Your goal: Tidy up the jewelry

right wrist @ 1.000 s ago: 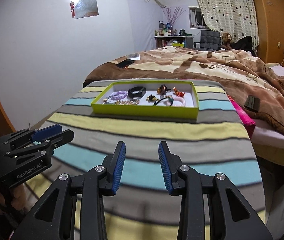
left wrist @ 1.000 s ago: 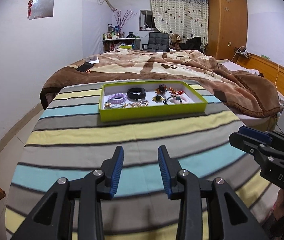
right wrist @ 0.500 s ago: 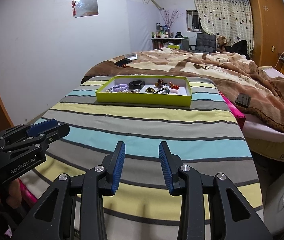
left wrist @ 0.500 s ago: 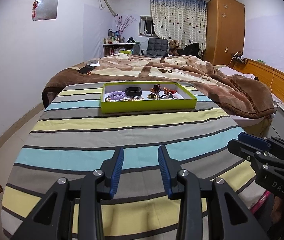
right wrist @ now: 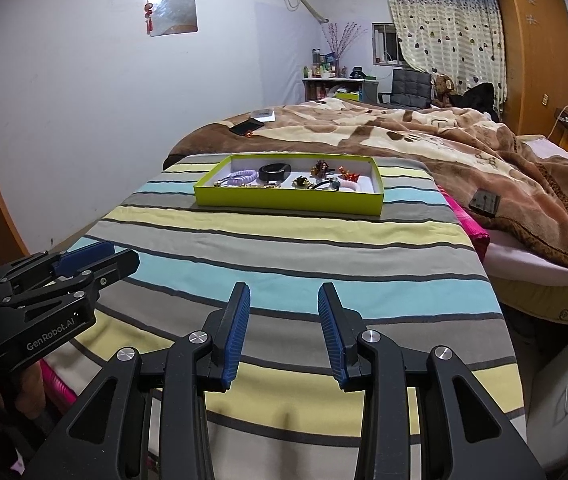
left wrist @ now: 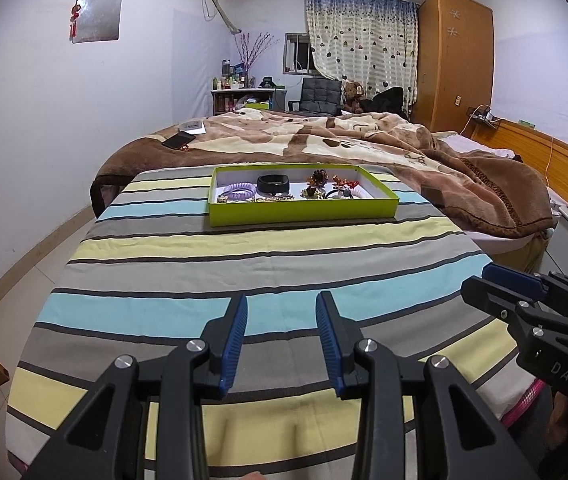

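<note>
Left gripper (left wrist: pixel 281 340) and right gripper (right wrist: pixel 284 330) both spread wide, holding nothing, hovering over striped cloth (left wrist: pixel 243 264); jewelry sits in green tray (left wrist: pixel 304 210) well ahead

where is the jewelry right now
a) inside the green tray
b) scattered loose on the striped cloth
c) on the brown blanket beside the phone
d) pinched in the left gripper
a) The purple coil bracelet, black band and other small pieces all lie inside the green tray. The left gripper and right gripper are both open and empty, well short of it.
</note>
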The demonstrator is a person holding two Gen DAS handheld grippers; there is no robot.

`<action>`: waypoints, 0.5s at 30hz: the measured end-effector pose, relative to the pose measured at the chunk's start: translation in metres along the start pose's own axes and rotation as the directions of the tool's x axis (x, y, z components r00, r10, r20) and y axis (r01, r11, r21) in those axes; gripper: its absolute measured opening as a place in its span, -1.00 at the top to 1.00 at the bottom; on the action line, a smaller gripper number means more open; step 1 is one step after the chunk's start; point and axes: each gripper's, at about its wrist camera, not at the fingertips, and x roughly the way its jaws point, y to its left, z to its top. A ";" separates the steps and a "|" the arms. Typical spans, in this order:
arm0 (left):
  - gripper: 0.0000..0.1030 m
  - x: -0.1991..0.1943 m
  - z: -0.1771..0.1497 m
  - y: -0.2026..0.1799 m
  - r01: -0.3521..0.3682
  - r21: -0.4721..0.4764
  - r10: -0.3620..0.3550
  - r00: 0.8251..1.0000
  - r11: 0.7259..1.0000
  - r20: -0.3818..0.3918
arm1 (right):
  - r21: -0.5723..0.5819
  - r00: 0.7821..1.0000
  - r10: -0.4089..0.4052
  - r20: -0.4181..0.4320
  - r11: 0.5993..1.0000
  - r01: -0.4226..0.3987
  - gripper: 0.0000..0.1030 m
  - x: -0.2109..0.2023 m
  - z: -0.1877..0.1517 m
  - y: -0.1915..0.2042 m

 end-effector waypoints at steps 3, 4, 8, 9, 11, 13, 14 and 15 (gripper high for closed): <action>0.28 0.000 0.000 0.000 -0.004 0.002 0.004 1.000 1.000 -0.001 | 0.001 1.000 0.000 -0.003 1.000 0.000 0.29 0.000 0.000 -0.001; 0.28 0.000 0.000 0.000 -0.004 0.001 0.004 1.000 1.000 -0.002 | 0.002 1.000 0.001 -0.004 1.000 -0.001 0.29 0.000 0.000 -0.001; 0.28 -0.001 0.001 0.000 -0.010 0.000 0.010 1.000 1.000 0.002 | 0.002 1.000 0.001 -0.004 1.000 -0.001 0.29 0.000 0.000 -0.002; 0.28 -0.001 0.001 0.000 -0.011 0.001 0.011 1.000 1.000 0.002 | 0.003 1.000 0.001 -0.005 1.000 -0.001 0.29 0.000 0.000 -0.002; 0.28 -0.001 0.001 0.000 -0.010 -0.001 0.010 1.000 1.000 0.001 | 0.001 1.000 0.000 -0.005 1.000 0.000 0.29 0.001 0.000 -0.002; 0.28 -0.001 0.001 0.000 -0.012 0.001 0.012 1.000 1.000 0.001 | 0.002 1.000 0.001 -0.005 1.000 -0.001 0.29 0.001 0.000 -0.002; 0.28 -0.001 0.001 0.000 -0.011 0.001 0.011 1.000 1.000 0.001 | 0.002 1.000 0.002 -0.006 1.000 -0.002 0.29 0.001 0.000 -0.002; 0.28 -0.001 0.001 0.001 -0.011 0.002 0.011 1.000 1.000 0.000 | 0.002 1.000 0.002 -0.007 1.000 -0.002 0.29 0.001 0.000 -0.001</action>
